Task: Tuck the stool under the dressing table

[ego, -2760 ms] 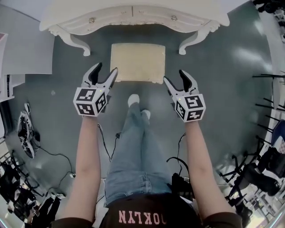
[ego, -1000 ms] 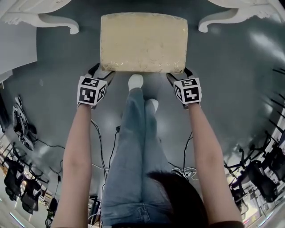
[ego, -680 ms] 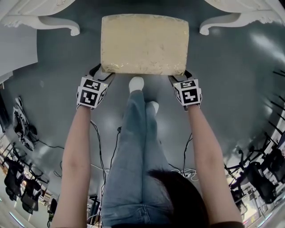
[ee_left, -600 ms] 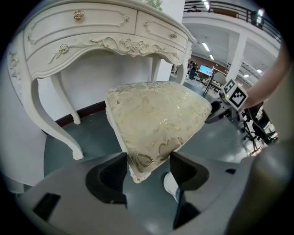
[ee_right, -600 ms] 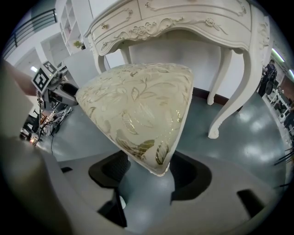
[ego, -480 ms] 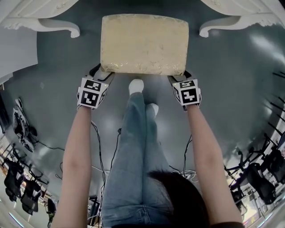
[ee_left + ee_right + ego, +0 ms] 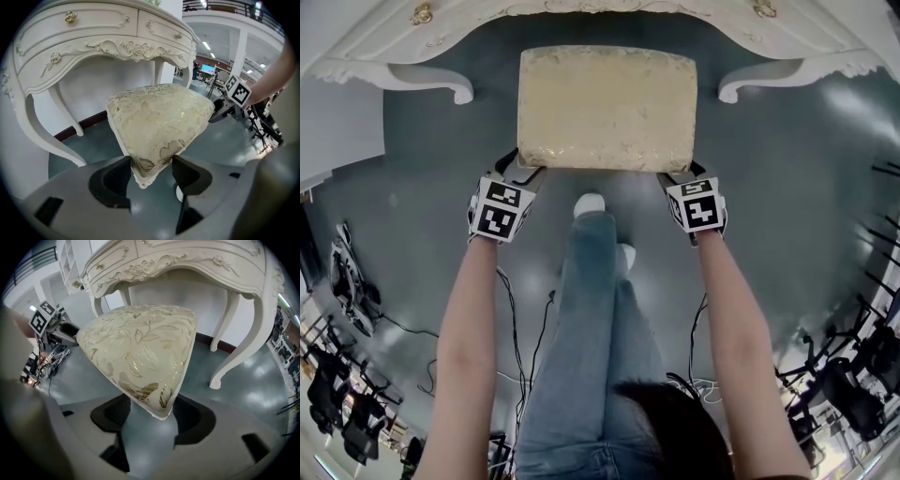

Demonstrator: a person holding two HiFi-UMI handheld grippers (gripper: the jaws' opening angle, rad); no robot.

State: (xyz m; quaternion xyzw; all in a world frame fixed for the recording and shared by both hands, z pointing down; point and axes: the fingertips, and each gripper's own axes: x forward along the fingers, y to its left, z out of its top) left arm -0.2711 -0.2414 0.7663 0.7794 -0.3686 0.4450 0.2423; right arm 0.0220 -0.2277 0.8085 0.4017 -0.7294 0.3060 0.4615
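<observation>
Looks like you're only partway there. Your left gripper [image 7: 151,174] is closing on the near left corner of the stool [image 7: 605,108], pads already touching the cushion. Your right gripper [image 7: 151,414] is clamped wide on the near right corner. The stool sits on the floor between the front legs of the dressing table [image 7: 384,42], its far edge about at the table's front edge. Most of the seat is out in the open, so I'd say nearly the whole push under the table is left.
</observation>
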